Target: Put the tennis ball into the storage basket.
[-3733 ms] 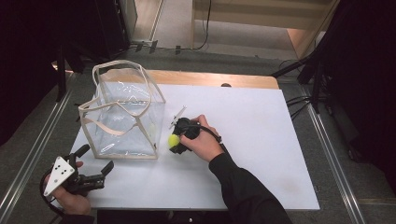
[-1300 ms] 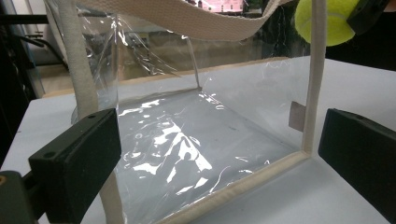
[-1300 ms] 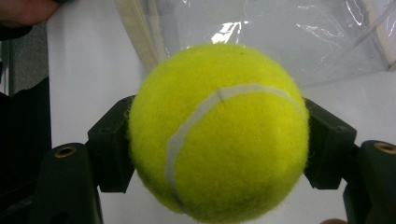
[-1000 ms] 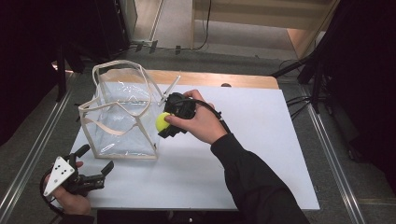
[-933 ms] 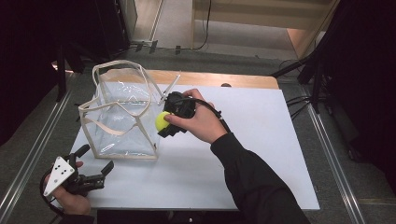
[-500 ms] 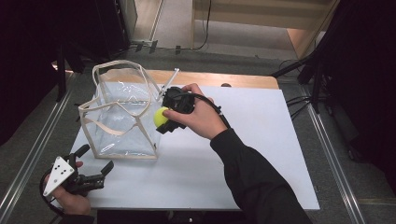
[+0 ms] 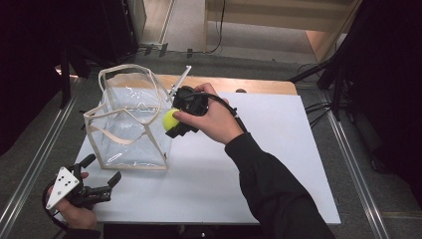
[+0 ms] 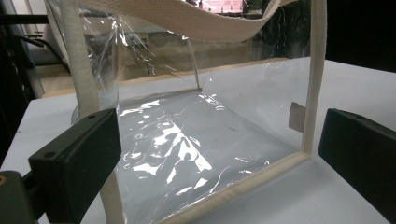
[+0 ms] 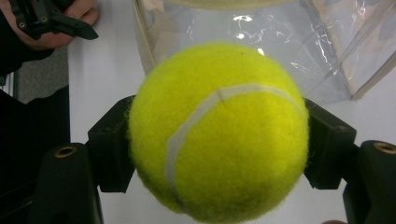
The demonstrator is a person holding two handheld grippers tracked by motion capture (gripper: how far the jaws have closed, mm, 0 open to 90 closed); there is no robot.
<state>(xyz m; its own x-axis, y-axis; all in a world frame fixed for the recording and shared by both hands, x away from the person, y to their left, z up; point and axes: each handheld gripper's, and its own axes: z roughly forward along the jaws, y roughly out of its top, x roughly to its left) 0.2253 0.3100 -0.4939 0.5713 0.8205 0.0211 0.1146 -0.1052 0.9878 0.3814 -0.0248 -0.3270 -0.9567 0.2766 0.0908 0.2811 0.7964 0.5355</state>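
Tennis ball (image 9: 218, 133): clamped between right gripper (image 7: 174, 121) jaws at the clear bag's (image 7: 130, 124) 3 o'clock rim, evidently for dropping in. Left gripper (image 7: 102, 179): jaws wide, holding nothing, parked at the bag's 7 o'clock, leaving its mouth free

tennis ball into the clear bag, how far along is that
Done: the right tongs are shut on the ball, which is off the table and beside the bag's upper edge. In hand: carrying it toward the bag's open top. Left: getting it over the opening and letting go; the bag looks empty in the left gripper view. The left tongs sit open by the table's near corner.
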